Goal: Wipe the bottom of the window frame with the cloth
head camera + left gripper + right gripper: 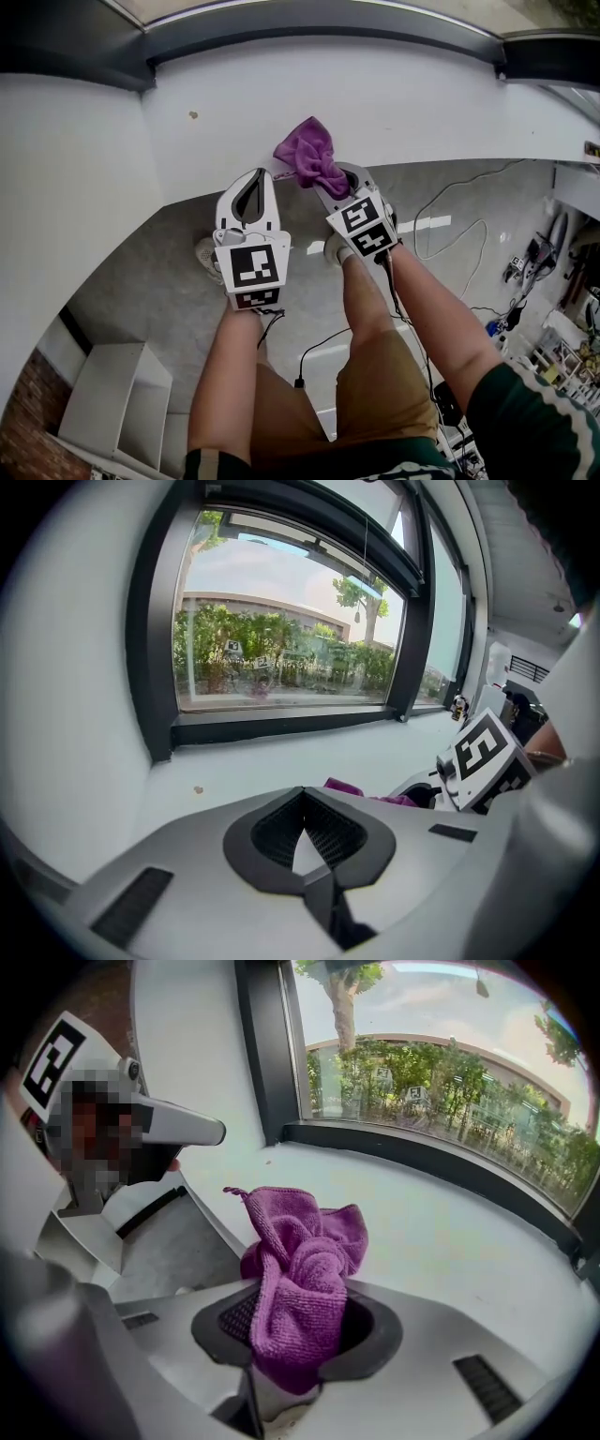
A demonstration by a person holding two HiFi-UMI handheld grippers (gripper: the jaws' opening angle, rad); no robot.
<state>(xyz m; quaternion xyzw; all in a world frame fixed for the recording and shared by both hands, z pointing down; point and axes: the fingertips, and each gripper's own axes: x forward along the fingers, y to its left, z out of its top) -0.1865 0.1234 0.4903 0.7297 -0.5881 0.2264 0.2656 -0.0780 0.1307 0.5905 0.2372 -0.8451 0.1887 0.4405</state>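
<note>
Above the near edge of the white sill [412,103], we hold both grippers side by side, pointing toward the window. Our right gripper [330,183] is clamped on the purple cloth [300,1269]: its jaws close on the lower folds, and the bunched remainder stands up beyond the jaw tips. The cloth sits over the sill's front edge, well short of the dark bottom rail of the window frame [281,726]; we cannot tell whether it touches the sill. Our left gripper [302,797] holds nothing; its jaw tips meet, with only a small gap behind them. It sits just beside the right gripper.
</note>
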